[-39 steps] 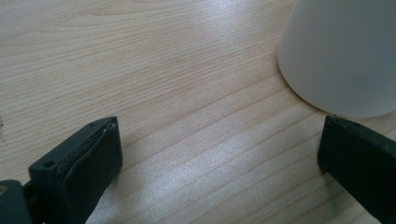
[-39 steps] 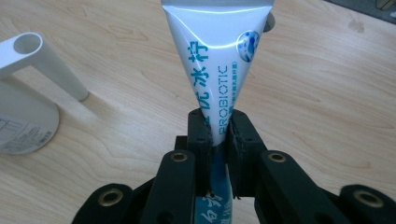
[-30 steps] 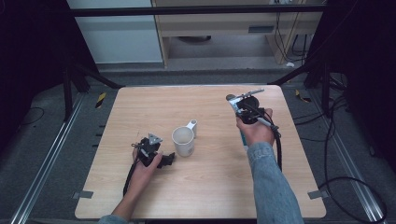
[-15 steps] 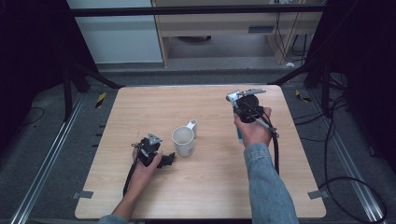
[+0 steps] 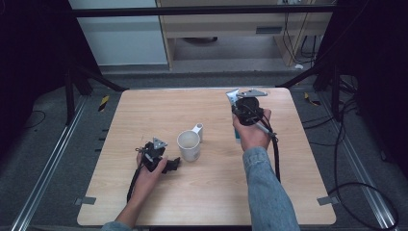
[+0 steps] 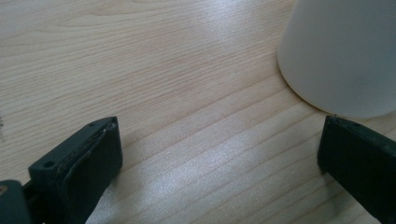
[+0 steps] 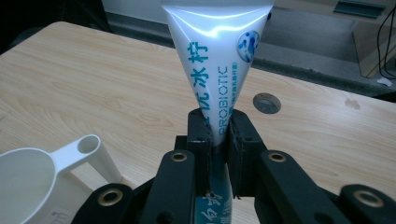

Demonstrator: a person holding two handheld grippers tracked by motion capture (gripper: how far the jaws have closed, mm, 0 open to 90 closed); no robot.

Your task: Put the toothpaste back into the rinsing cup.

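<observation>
The right tongs (image 7: 218, 128) stay pressed on a white tube (image 7: 217, 60) of toothpaste, pinching it low on its body so the flat crimped end fans out beyond the jaws; in the high view the right hand (image 5: 251, 132) holds it above the far right part of the desk (image 5: 211, 197), and over the last second it has drifted only slightly toward the far edge, tube aloft; that suggests a carry in progress rather than a set-down. The left tongs (image 6: 219, 168) are spread wide, resting low on the desk just beside the white cup (image 5: 188, 146); one jaw looks nearly against its base, though contact is hard to judge. The cup stands upright near the middle, handle (image 5: 197, 130) pointing away; probably the tube's destination.
</observation>
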